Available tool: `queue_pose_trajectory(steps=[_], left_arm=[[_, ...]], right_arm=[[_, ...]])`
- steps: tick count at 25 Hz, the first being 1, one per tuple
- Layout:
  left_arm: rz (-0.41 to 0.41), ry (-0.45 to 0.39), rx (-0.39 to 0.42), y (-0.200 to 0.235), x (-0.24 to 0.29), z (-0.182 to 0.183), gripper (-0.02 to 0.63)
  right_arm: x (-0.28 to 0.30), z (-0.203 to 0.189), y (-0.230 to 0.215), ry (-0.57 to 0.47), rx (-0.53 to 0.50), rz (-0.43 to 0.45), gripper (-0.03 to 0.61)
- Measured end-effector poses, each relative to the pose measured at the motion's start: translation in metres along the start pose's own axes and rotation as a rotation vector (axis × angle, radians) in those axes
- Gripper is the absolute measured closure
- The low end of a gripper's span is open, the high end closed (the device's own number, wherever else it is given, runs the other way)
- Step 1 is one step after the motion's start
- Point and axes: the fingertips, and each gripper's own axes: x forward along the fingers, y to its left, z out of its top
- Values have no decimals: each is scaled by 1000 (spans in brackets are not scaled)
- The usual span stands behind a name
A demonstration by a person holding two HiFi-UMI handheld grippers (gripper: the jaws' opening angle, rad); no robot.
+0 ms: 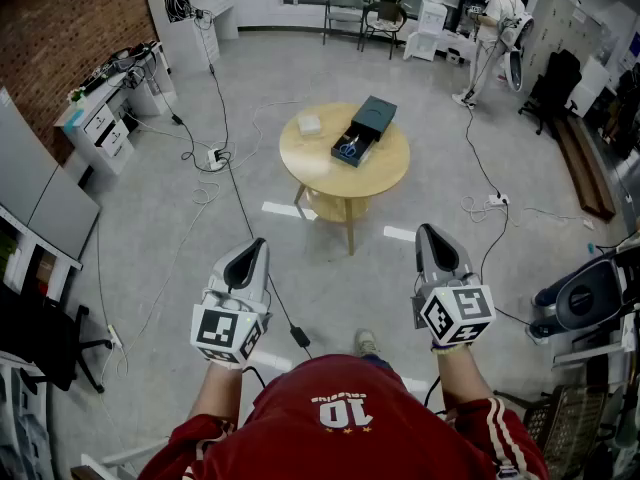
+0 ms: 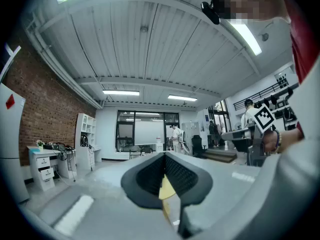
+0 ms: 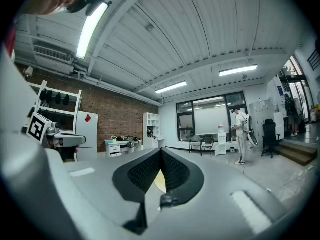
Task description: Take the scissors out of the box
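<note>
Pale wood round table (image 1: 392,166) sits in the upper middle of the head view, well apart from me across open floor (image 1: 180,268). On it is a dark box (image 1: 372,118) with its tray slid out toward the lower left. The scissors (image 1: 348,150) lie in that tray, and only a blue fleck of handle shows at this range.

Left tongs (image 1: 257,244): jaws together, nothing between them. Right tongs (image 1: 428,230): jaws together too, also empty. Both are held level at the bottom of the frame and neither is near the table.

Handling, my guess:
- Light and stiff, with plastic loops and metal blades. No give, so a modest squeeze should hold.
- The blades are likely slick and thin, a poor place for the pads. The blue handle end looks the better hold, thicker and less slippery.
- I can't tell from here which way the blades point or how the scissors lie against the tray walls. That needs a closer look.
- The box looks light enough to slide when tugged, so one pair of tongs may have to steady it while the other lifts.

A small white carton (image 1: 308,123) sits on the table's left side, apart from the box. Cables (image 1: 232,183) trail on the floor left of the table — something to mind while walking in.
</note>
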Motion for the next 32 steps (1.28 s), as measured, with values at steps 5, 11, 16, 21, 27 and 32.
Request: queue_pose_trajectory(steps=[5,11,16,21,27,32], left_arm=[[-7,0,-12,4,-2,-2,611],[-8,0,-9,8,-6,-1,611],[-11,-1,-11,9,-12,-3,611],[-1,10,-28,14,-11,-13,611],[18,20,-33,26,3,-18,611],[43,31,-34,47,22,-22,611]], right_arm=[[2,-3,6,-1,-7,5,580],[4,-6,11,6,-6,7,580],[1,-10,17,15,-30,7,580],[0,-17,18,35,-52,15,580],[23,-22,11,55,-44,34,580],[62,-26,8,69,-12,71,580]])
